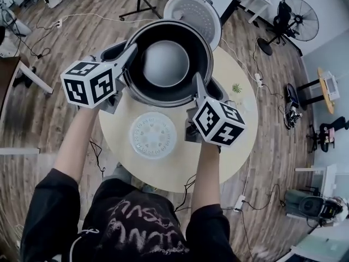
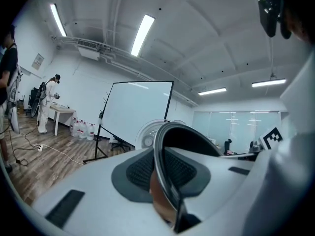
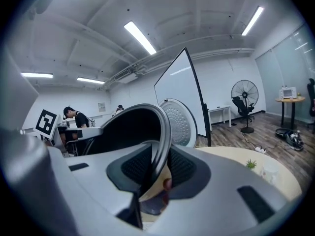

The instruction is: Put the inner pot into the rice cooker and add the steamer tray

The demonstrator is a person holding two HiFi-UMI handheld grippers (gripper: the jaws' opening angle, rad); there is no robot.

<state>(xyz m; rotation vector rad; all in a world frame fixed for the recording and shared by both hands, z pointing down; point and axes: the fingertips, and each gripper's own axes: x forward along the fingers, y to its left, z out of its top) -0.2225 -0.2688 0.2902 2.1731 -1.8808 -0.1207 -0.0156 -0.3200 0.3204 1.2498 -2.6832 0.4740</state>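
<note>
The person is holding the inner pot (image 1: pixel 163 37) in the upper middle of the head view, raised over the far part of the round bench (image 1: pixel 180 171). The left gripper (image 1: pixel 130 56) is gripping the pot's left rim, with its fingers (image 2: pixel 140 173) pinching the thin metal edge in the left gripper view. The right gripper (image 1: pixel 197 83) is clamping the right rim, and its fingers (image 3: pixel 184 168) are pressing on the edge from both sides.

The pot's far edge is overlapping the open rice cooker lid (image 1: pixel 193 10), which is standing upright at the top of the frame. The cooker's body is hidden beneath the pot.

The steamer tray (image 1: pixel 152 134) is lying flat at the bench's centre, below the pot and between the forearms, with bare bench all round it. A small plant (image 1: pixel 236 88) is sitting near the bench's right edge, just beside the right gripper.
</note>
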